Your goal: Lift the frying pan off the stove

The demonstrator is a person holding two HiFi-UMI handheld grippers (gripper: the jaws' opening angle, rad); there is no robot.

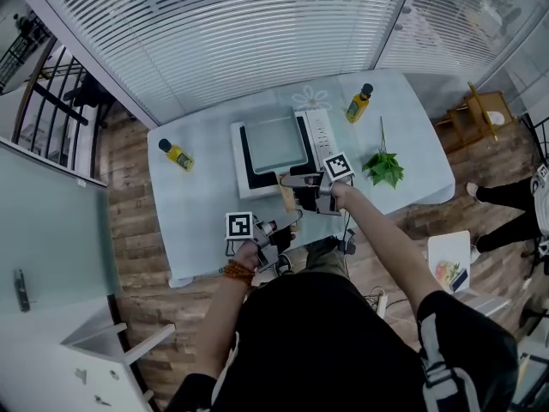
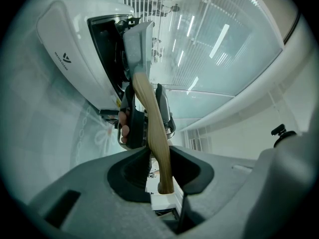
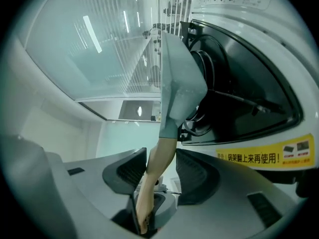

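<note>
Frying pan [image 1: 274,142]: square, pale grey, shallow walls, w/ a light wooden handle [image 1: 286,197] pointing toward us. We see it over the black top of the white stove [image 1: 238,157] mid-table; can't tell if it rests there or hangs just clear. Our left gripper [image 2: 162,171] is clamped on the handle's free end, jaws partway closed. Our right gripper [image 3: 158,169] sits nearer the pan, jaws wide, handle btwn them w/ a gap on one side, so no grip. Room: control strip [image 1: 319,131] right of the pan; left bottle [image 1: 176,154] well off; far bottle [image 1: 358,103] beyond the stove's right corner; greens [image 1: 383,168] near the right gripper; table [image 1: 197,213] edge just below our hands.
</note>
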